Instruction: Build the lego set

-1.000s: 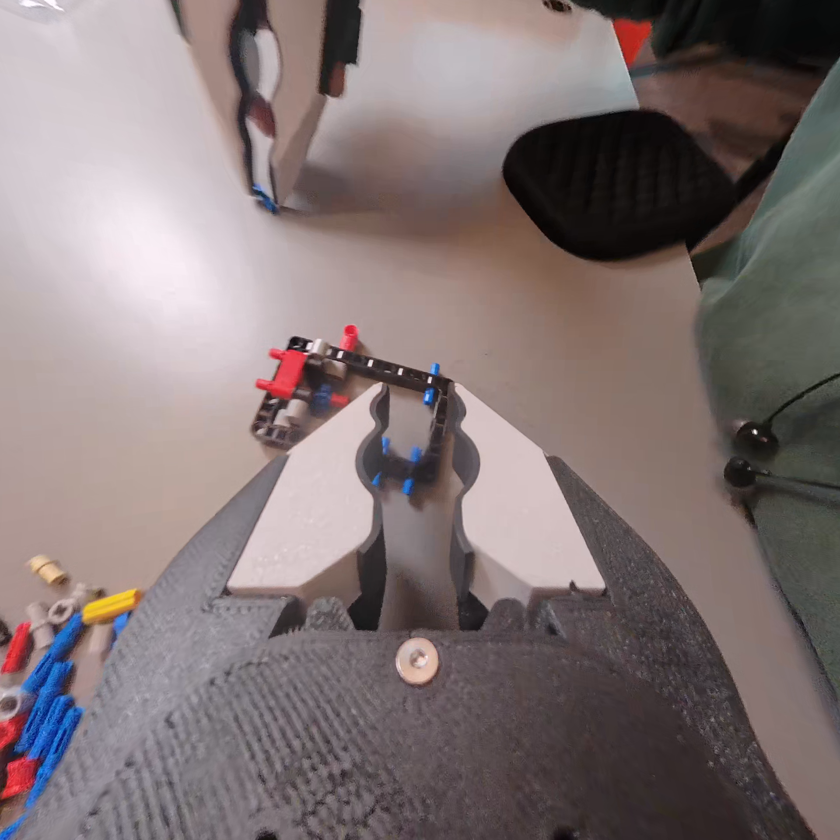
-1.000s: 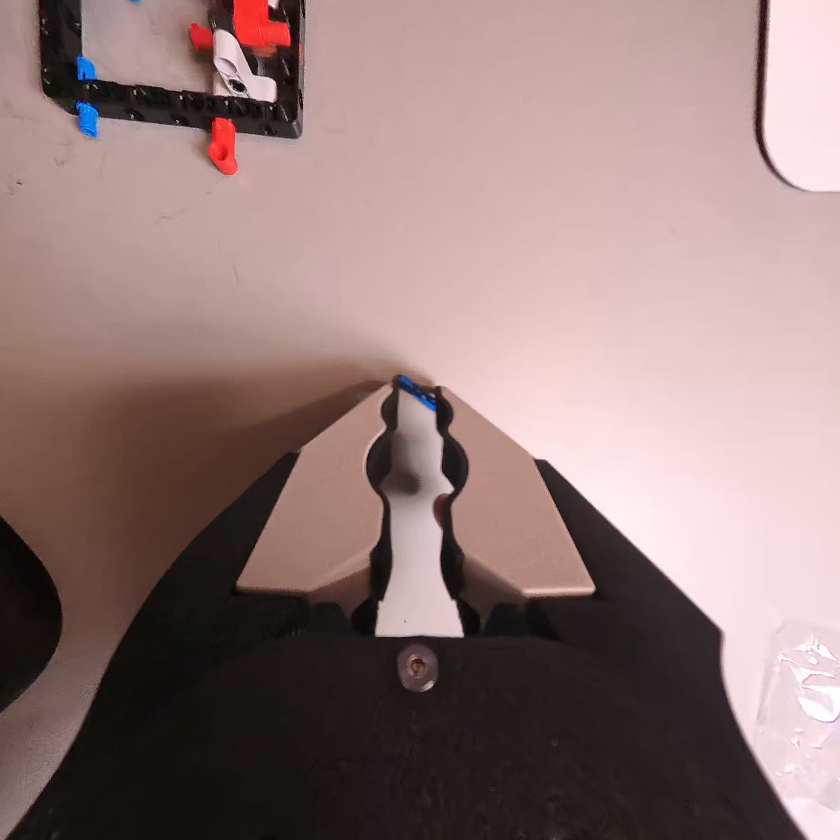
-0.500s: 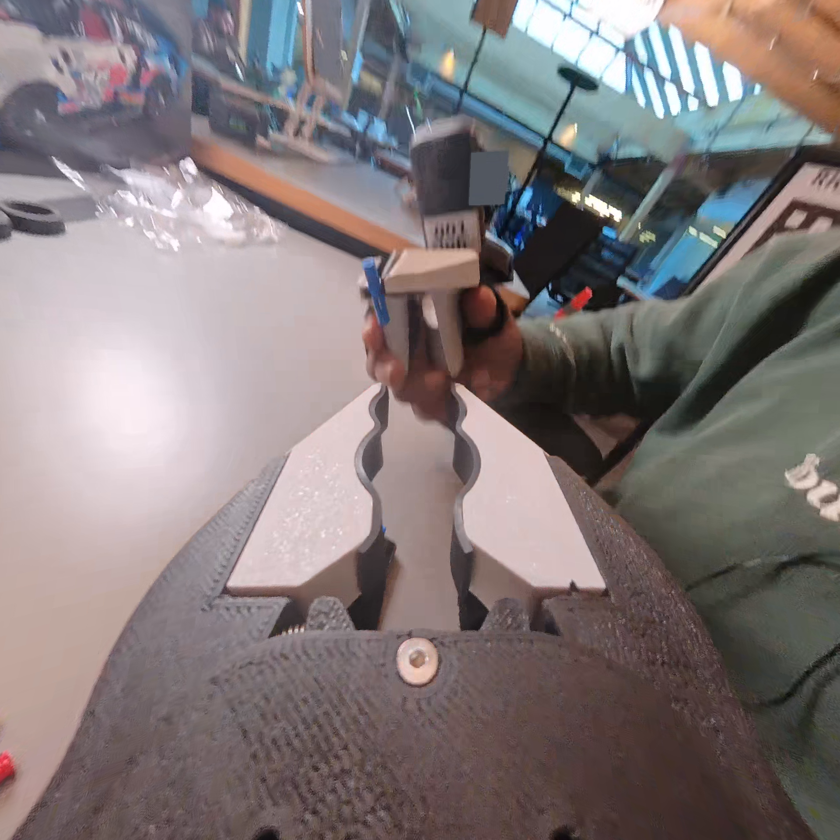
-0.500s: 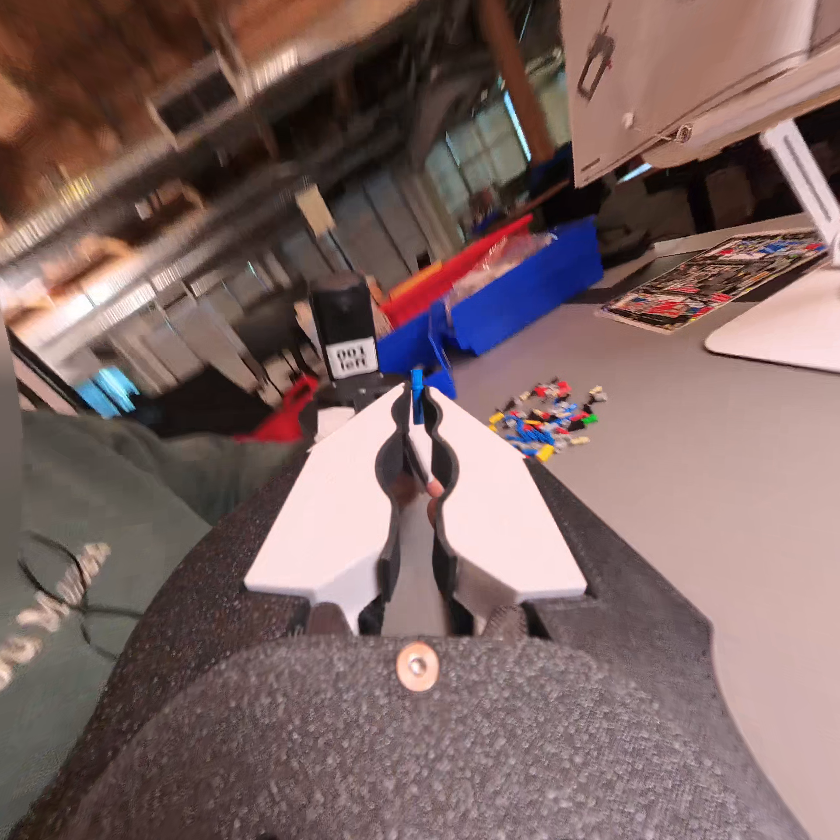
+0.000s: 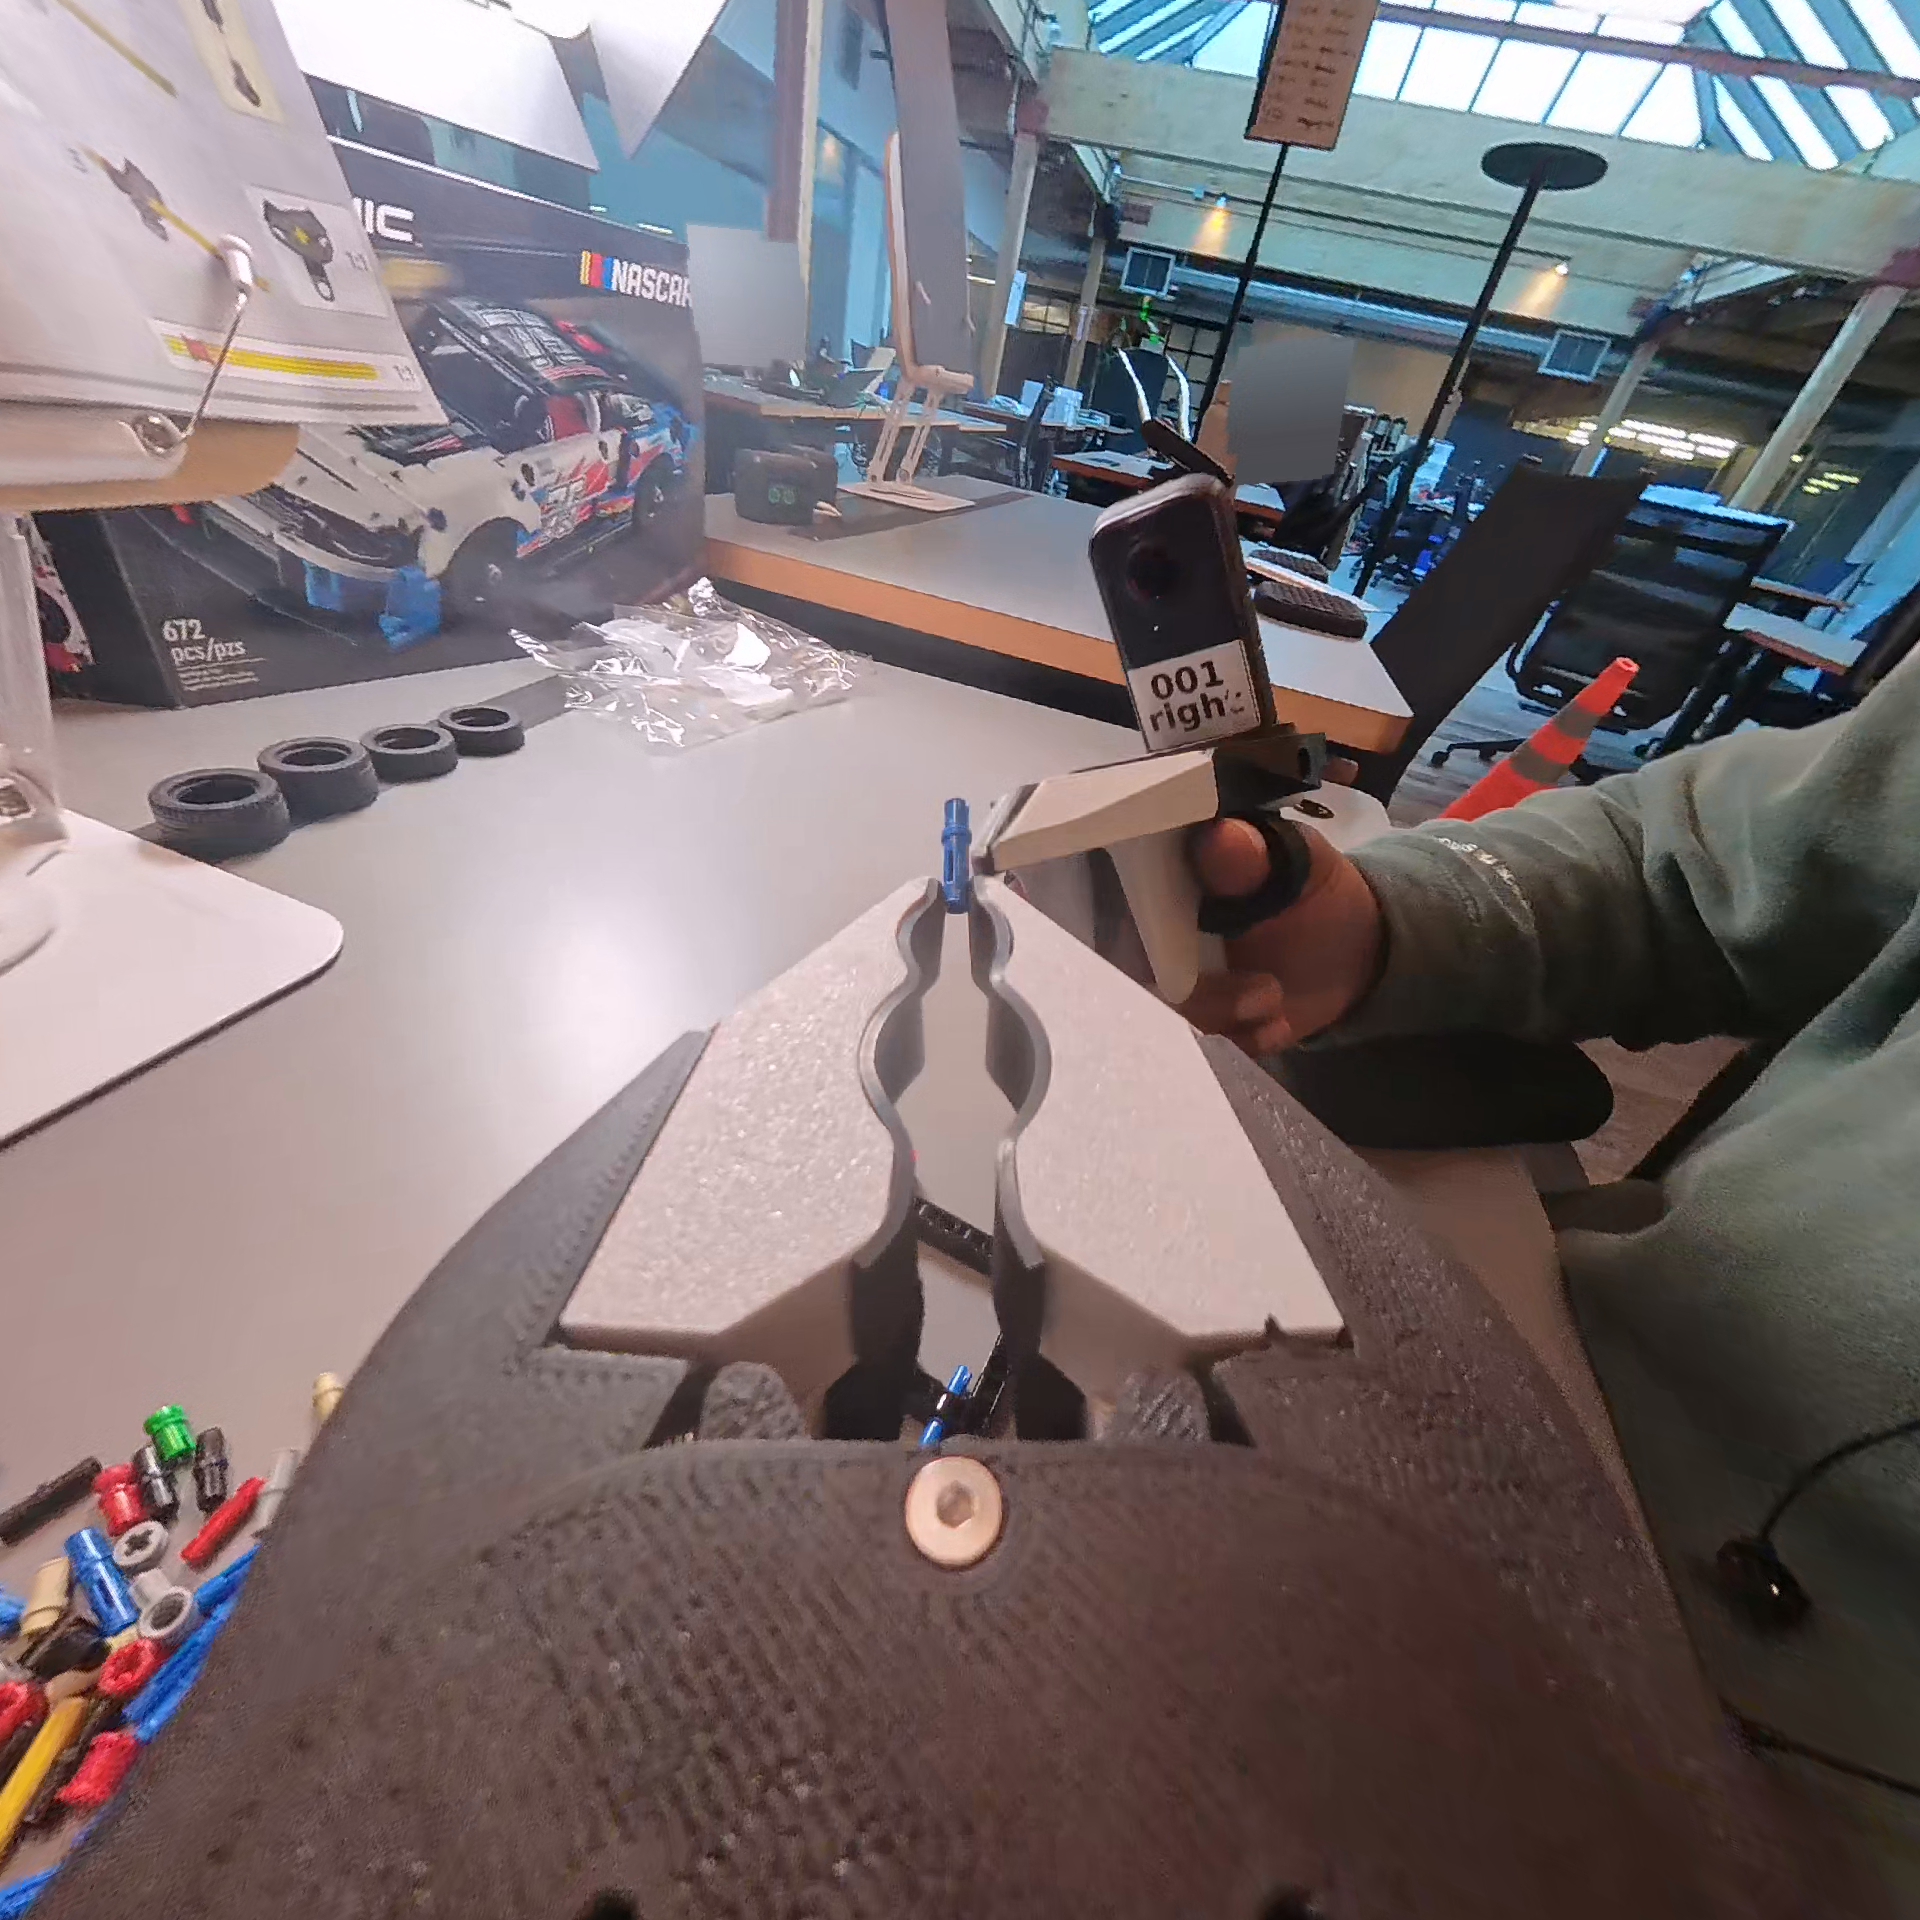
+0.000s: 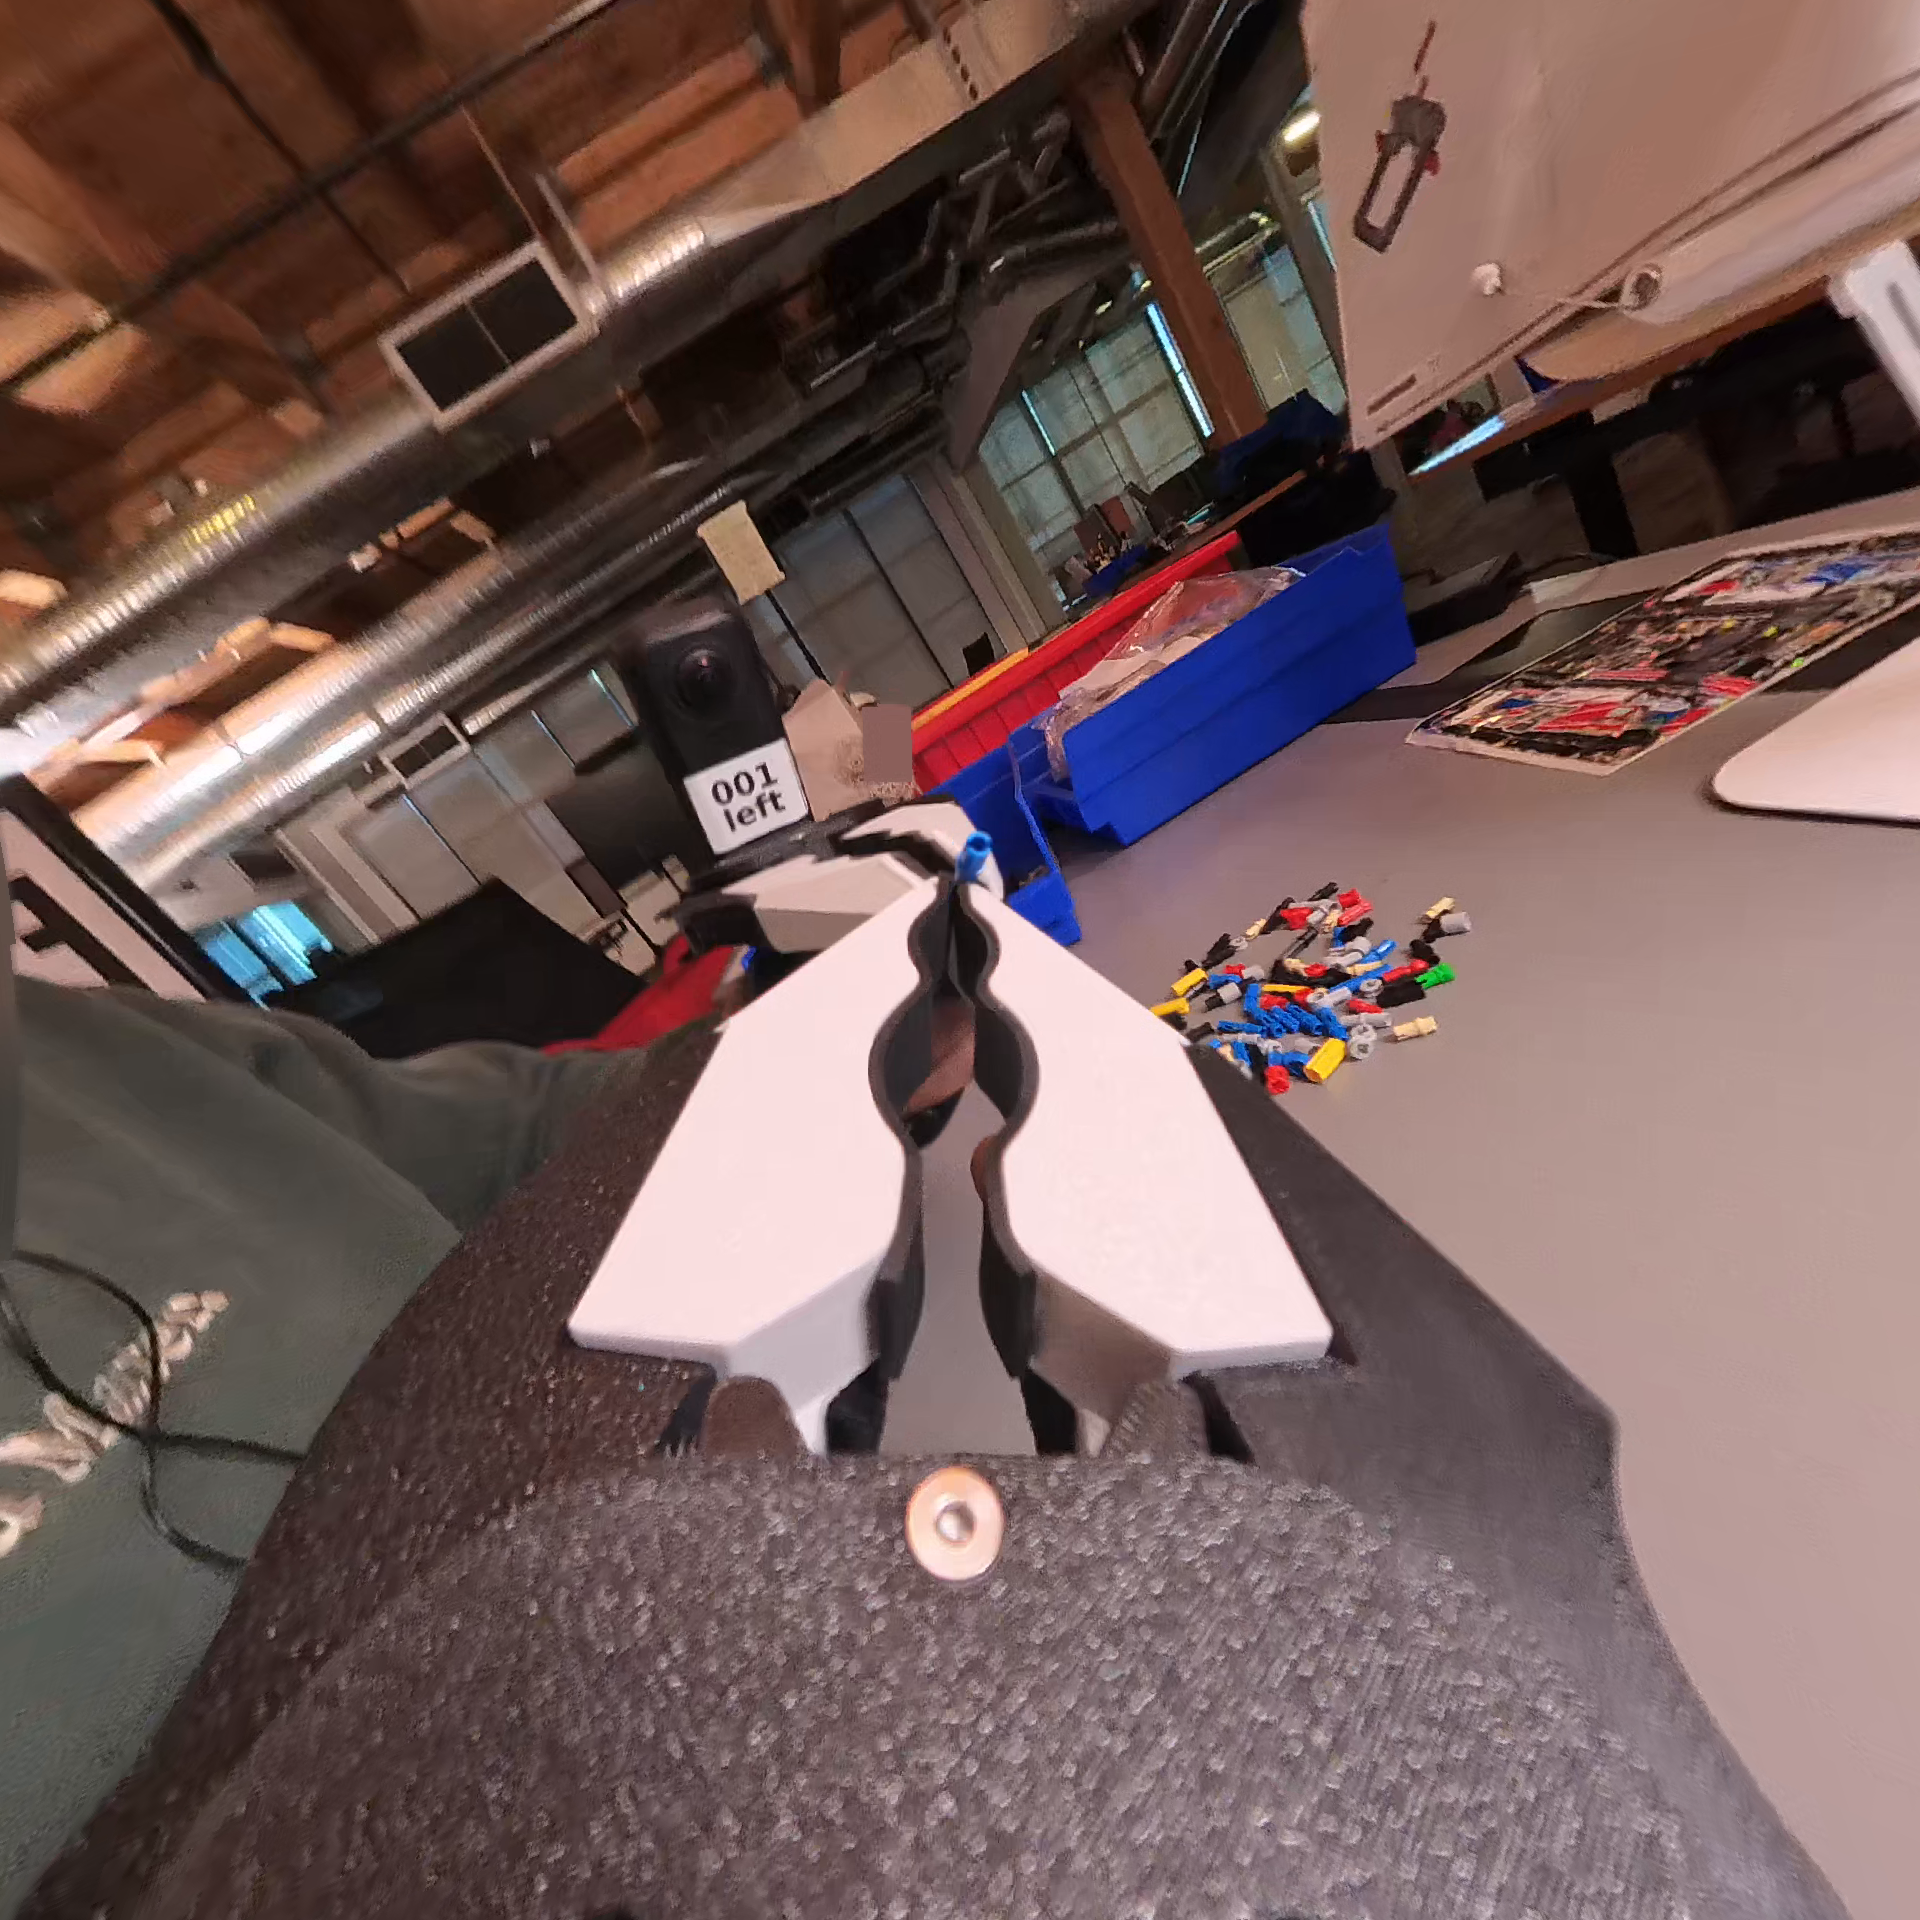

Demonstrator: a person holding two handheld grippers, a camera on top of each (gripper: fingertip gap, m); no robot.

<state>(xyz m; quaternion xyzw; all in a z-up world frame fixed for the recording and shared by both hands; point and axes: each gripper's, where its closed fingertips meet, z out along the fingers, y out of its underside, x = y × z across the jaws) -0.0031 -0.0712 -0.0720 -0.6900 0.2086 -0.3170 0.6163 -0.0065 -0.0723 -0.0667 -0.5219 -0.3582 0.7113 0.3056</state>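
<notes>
A small blue pin [image 5: 954, 840] stands upright in mid-air between the two grippers. My left gripper [image 5: 957, 900] has its jaws narrowed on the pin's lower end. My right gripper [image 5: 985, 844] comes in from the right, held by a hand, and pinches the pin at its middle. In the right wrist view the right gripper [image 6: 961, 896] is shut with the blue pin [image 6: 971, 860] poking out of its tips, and the left gripper [image 6: 883, 844] faces it just behind. Through the left jaws I glimpse part of the black frame build [image 5: 951, 1231] on the table below.
A pile of loose small pieces [image 5: 94, 1621] lies at the lower left and also shows in the right wrist view [image 6: 1320, 997]. Several black tyres [image 5: 312, 774], the set's box [image 5: 416, 499], a crumpled plastic bag [image 5: 696, 665] and a white stand base [image 5: 135, 966] sit farther off. Blue bins [image 6: 1226, 675] stand beyond. Less than 4 cm separates the two grippers' tips.
Both grippers rose from pointing down at the table and turned to face each other. The right kept the blue pin; the left jaws narrowed onto its lower end.
</notes>
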